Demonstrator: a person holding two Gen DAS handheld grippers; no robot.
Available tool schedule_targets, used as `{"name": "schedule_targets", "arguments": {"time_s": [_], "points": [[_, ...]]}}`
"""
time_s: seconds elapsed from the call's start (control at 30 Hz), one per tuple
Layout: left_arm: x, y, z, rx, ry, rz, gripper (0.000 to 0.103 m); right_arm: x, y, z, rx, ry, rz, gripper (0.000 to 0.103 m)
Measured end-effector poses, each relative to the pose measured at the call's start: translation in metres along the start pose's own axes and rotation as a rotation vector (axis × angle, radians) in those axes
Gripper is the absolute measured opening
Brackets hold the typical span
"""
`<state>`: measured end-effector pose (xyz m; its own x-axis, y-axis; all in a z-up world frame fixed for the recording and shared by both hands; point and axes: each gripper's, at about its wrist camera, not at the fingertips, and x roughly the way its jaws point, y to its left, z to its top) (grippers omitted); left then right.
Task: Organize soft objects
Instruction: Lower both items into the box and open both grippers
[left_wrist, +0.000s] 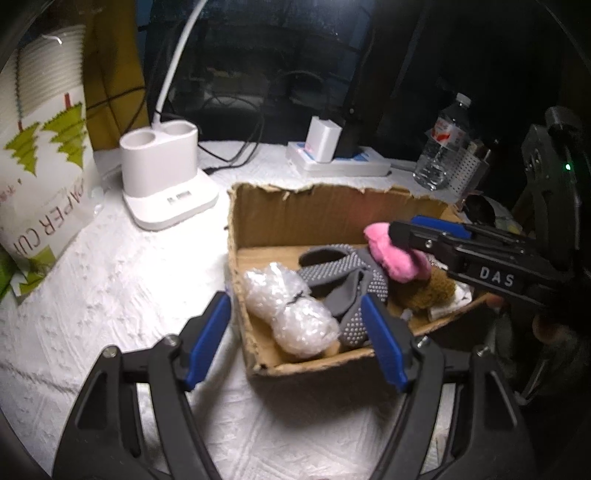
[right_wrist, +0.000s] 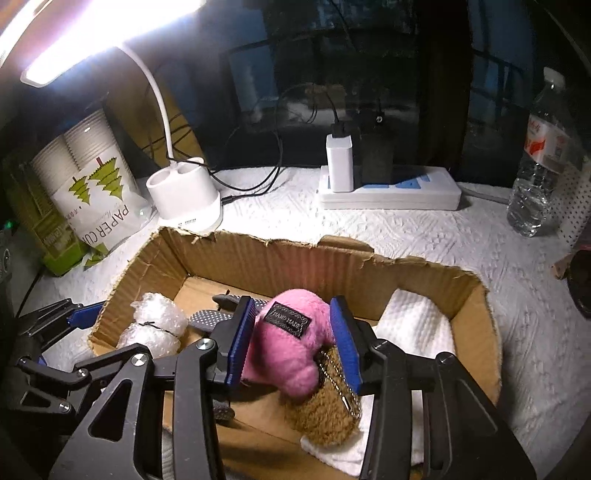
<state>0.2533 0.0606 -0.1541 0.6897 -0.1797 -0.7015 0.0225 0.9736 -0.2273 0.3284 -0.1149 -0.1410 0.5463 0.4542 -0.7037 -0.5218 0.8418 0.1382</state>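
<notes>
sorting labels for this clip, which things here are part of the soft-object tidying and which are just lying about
Job: cardboard box, pink plush in the right claw, brown plush, bubble wrap bundle, grey studded slippers.

Lying about: desk lamp, power strip, water bottle, paper cups.

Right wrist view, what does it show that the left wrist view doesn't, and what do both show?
Only the right wrist view shows the lit lamp head, the plush's black label and the white paper towel in the box. Only the left wrist view shows the open left hand-held gripper astride the box's near-left corner. Both show the cardboard box, bubble wrap, grey studded item and pink plush clamped in the right hand-held gripper.
</notes>
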Motion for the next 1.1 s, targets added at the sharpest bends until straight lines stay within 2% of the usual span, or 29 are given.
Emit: {"name": "schedule_targets", "arguments": {"time_s": [0.07,0.73,1.1], "points": [[-0.003,0.0,0.0,-0.001,-0.008,0.012,0.074,-0.006,0.001,0.0,-0.002,-0.013,-0.002,0.052],[-0.053,-0.012,-0.01,0.014,-0.118,0.026,0.075,-0.066,0.027,-0.014,-0.04,-0.071,-0.026,0.052],[-0.082,-0.021,-0.022,0.034,-0.156,0.027,0.078,-0.097,0.046,-0.034,-0.054,-0.095,-0.031,0.055]]}}
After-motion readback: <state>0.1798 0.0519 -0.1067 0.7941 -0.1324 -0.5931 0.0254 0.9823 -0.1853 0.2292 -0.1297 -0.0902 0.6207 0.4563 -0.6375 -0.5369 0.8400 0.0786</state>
